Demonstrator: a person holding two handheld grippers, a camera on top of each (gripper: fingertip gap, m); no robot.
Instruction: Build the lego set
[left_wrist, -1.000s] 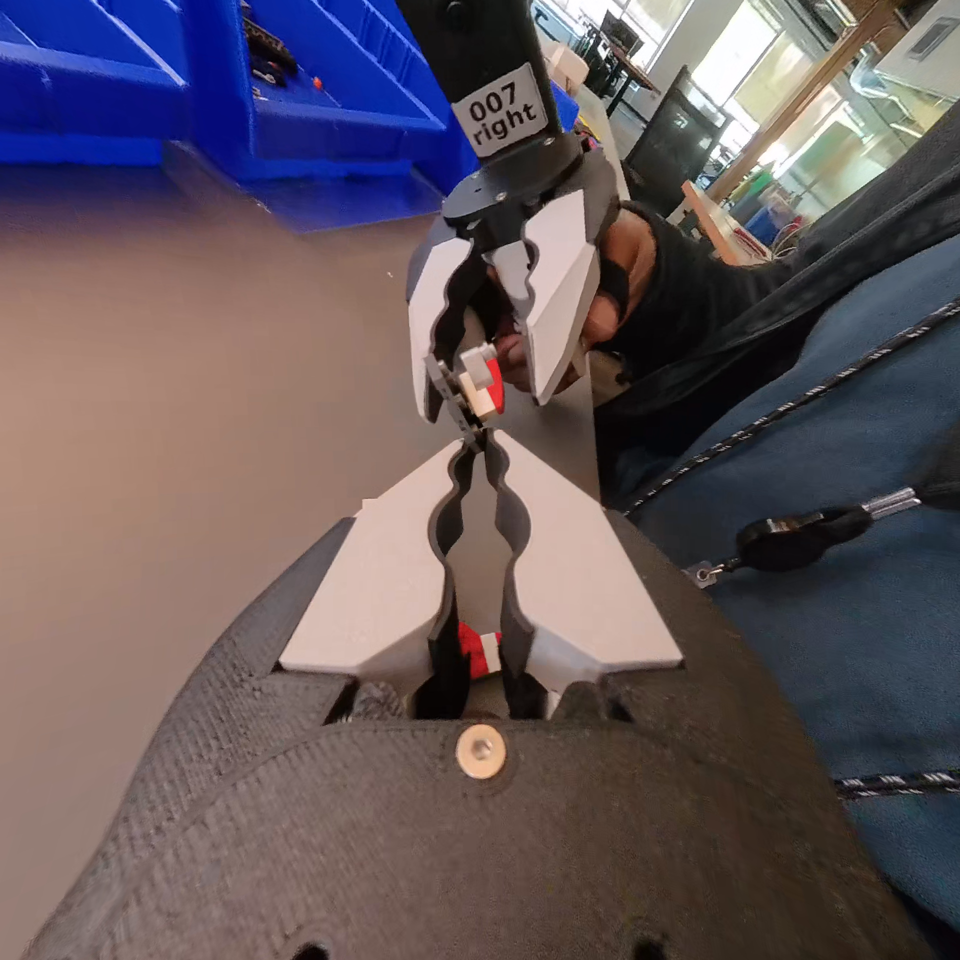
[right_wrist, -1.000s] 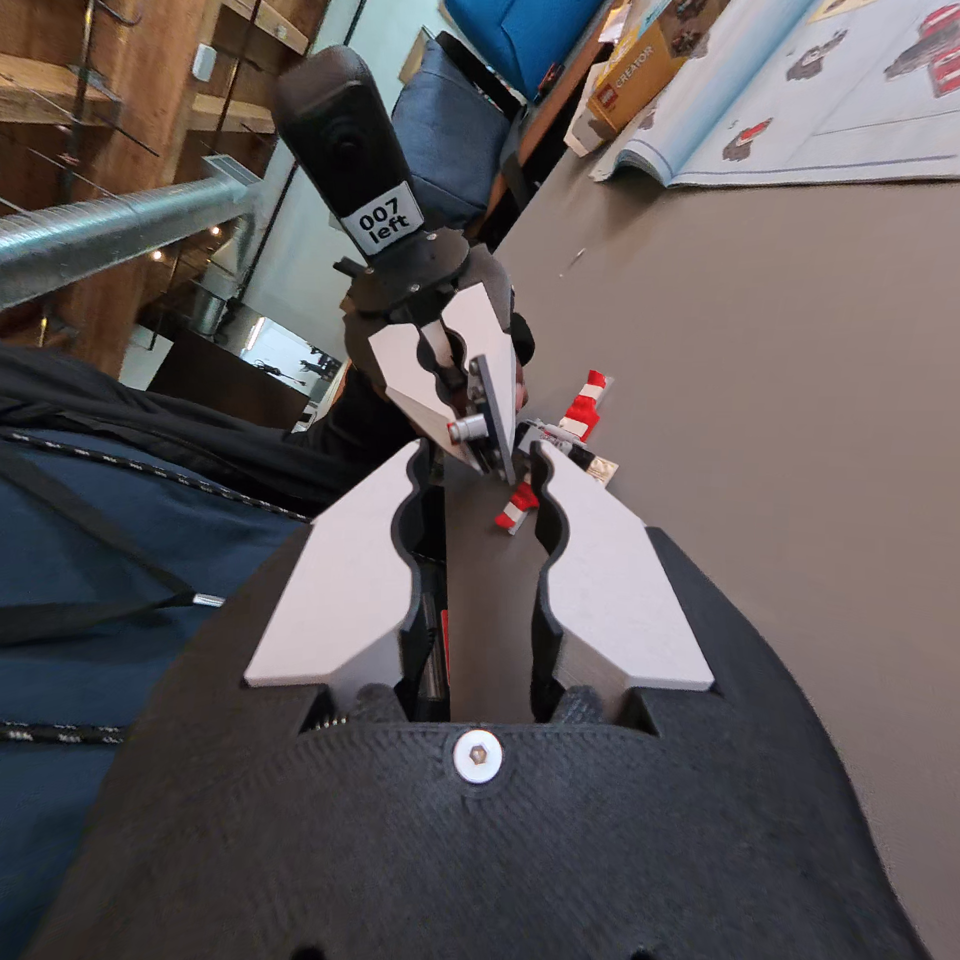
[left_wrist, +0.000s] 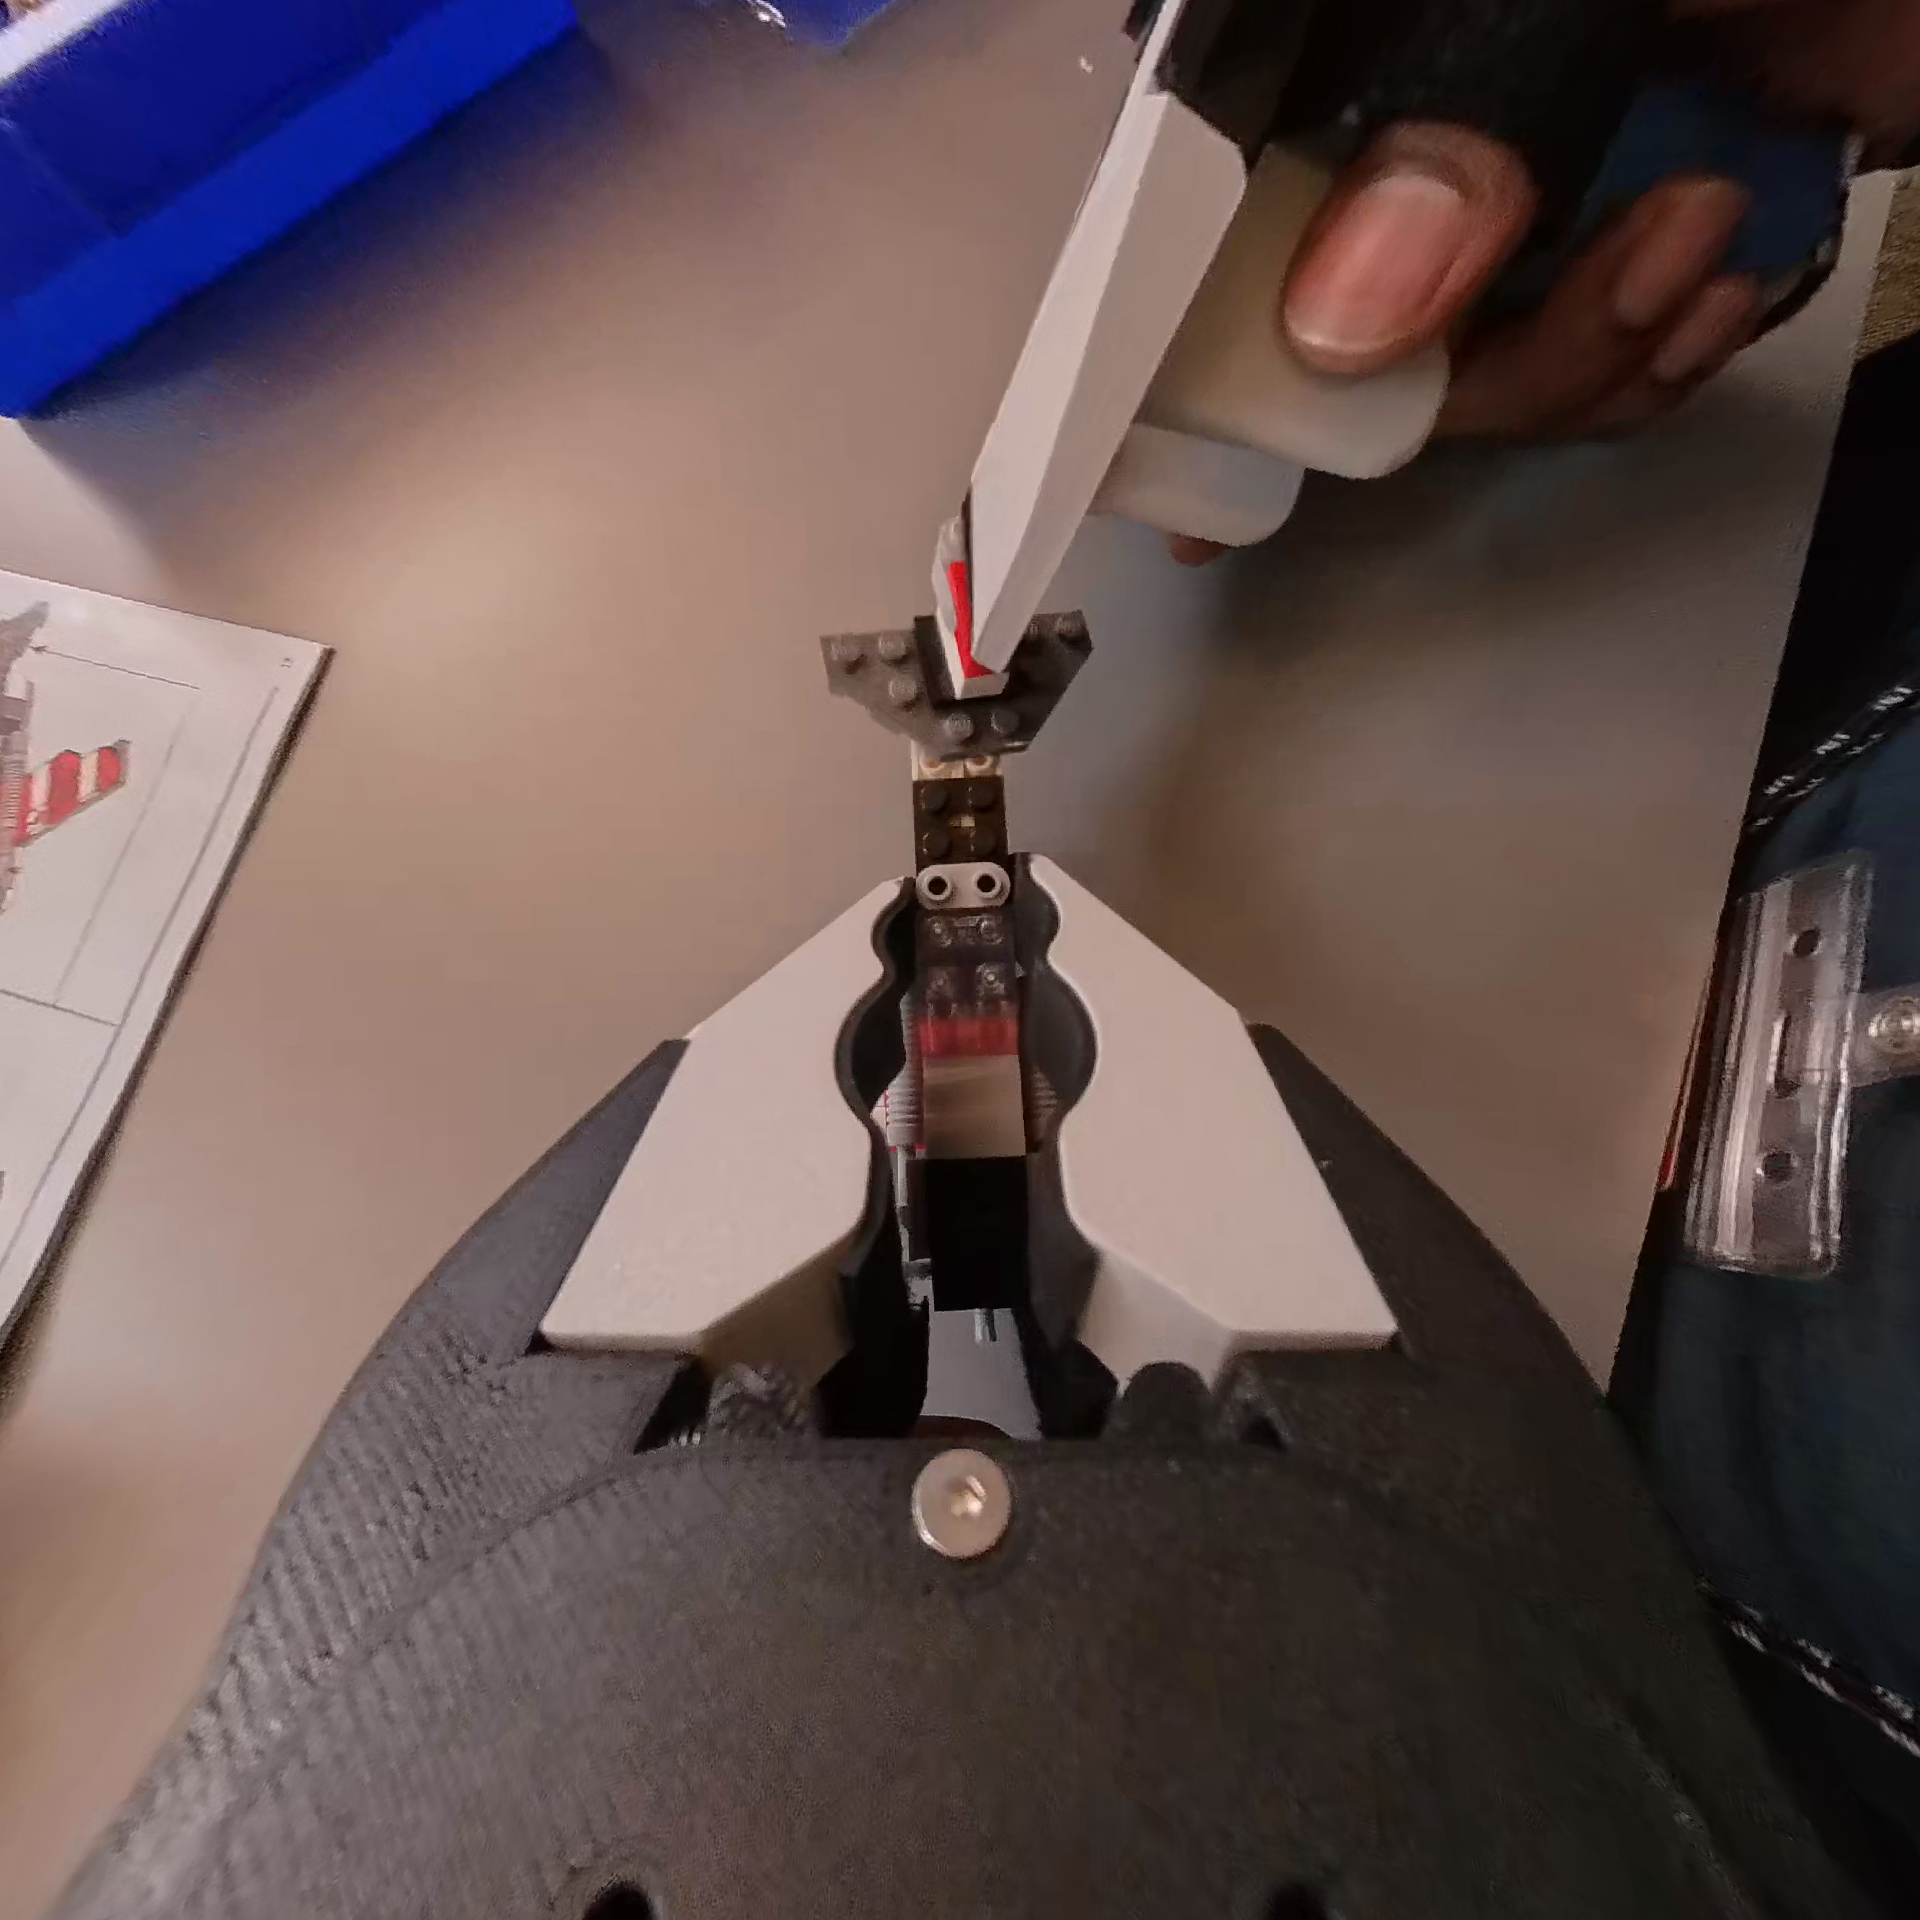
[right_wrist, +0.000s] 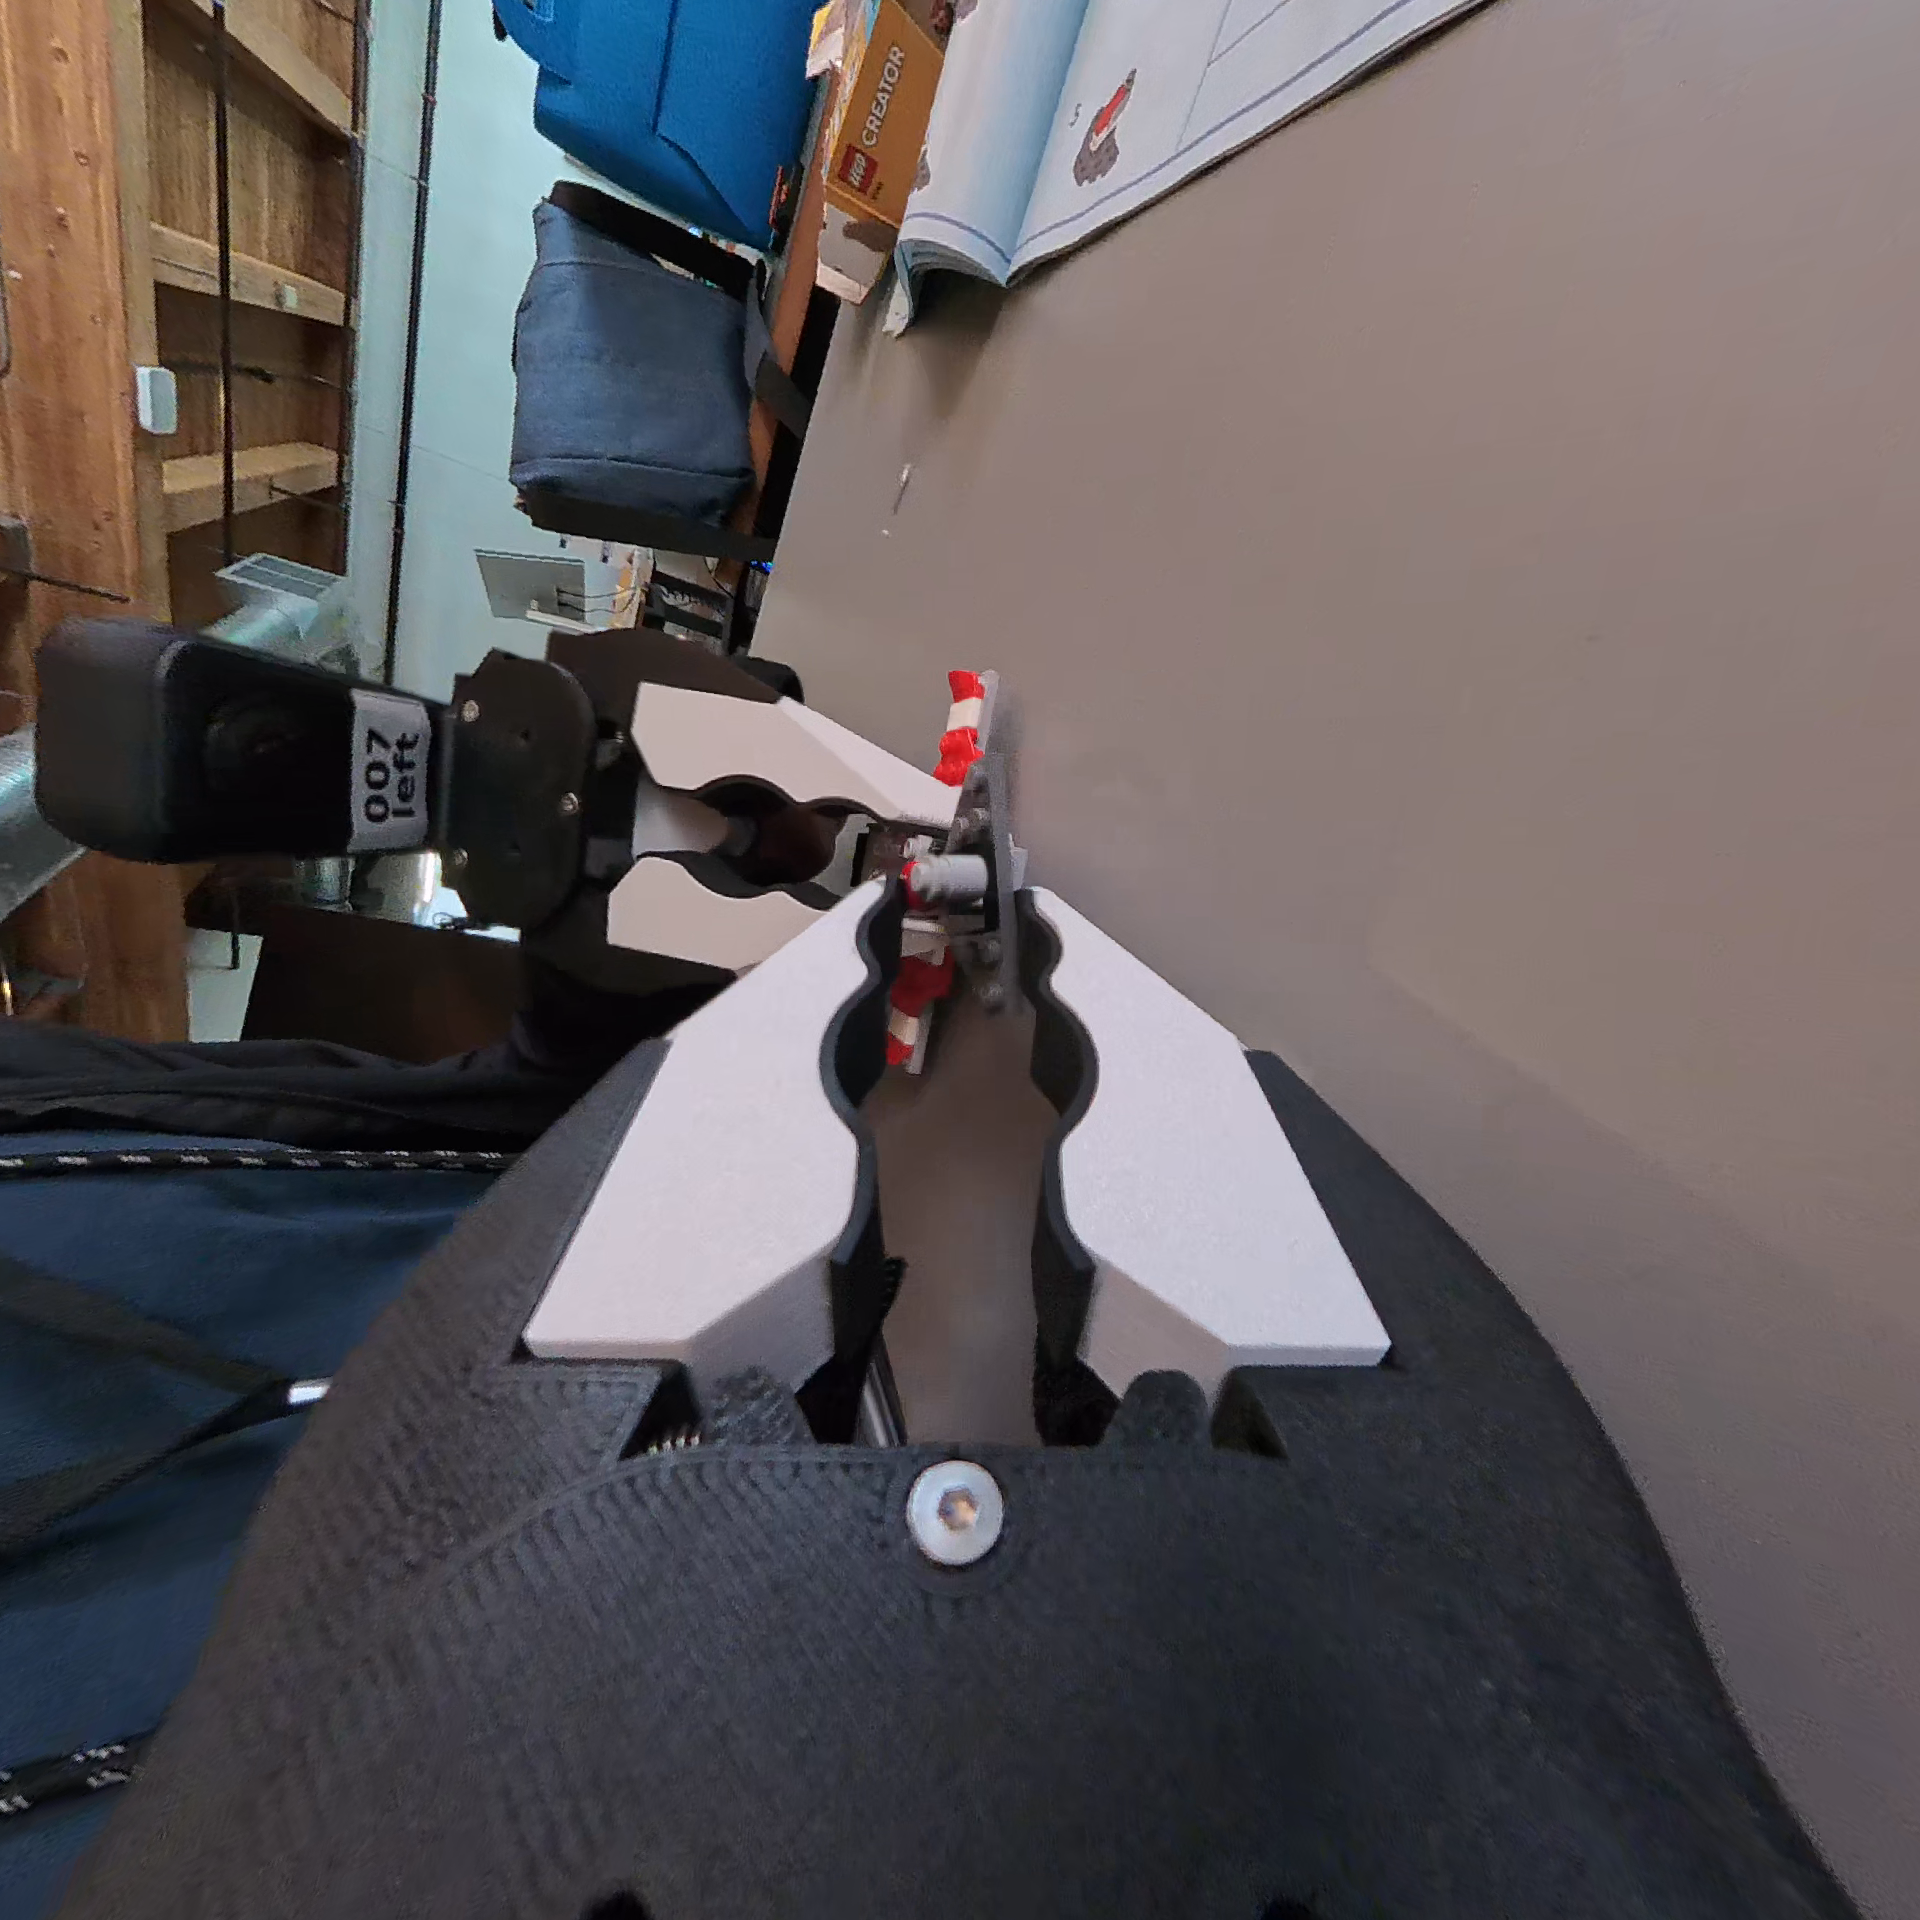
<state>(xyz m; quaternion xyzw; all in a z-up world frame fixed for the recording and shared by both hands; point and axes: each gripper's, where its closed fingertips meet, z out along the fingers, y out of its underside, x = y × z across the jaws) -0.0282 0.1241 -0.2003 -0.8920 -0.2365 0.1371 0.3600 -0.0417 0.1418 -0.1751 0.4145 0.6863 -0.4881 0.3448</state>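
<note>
My left gripper (left_wrist: 961, 883) is shut on a small lego model (left_wrist: 961, 821) with a black, grey and red body that lies between its jaws. A dark grey wedge plate (left_wrist: 883, 675) sticks out at the model's front end. My right gripper (left_wrist: 971, 665) comes down from the upper right, shut on a small red and white piece (left_wrist: 954, 582) that sits against that plate. In the right wrist view my right gripper (right_wrist: 956, 904) closes around the model (right_wrist: 992, 821), which has red and white striped parts (right_wrist: 906, 1003). The left gripper (right_wrist: 914, 831) reaches in from the left.
An open instruction booklet (left_wrist: 104, 831) lies on the brown table at the left; it also shows in the right wrist view (right_wrist: 1143, 135). Blue bins (left_wrist: 156, 156) stand at the back. A lego box (right_wrist: 883, 135) and blue bags (right_wrist: 634, 343) are beyond the table edge. A person's hand (left_wrist: 1455, 208) holds the right gripper. The grippers are tip to tip, or close to it.
Both grippers have turned and come closer together. The model now lies deep between the left jaws rather than pinched at their tips. The right gripper's piece now sits against the grey plate.
</note>
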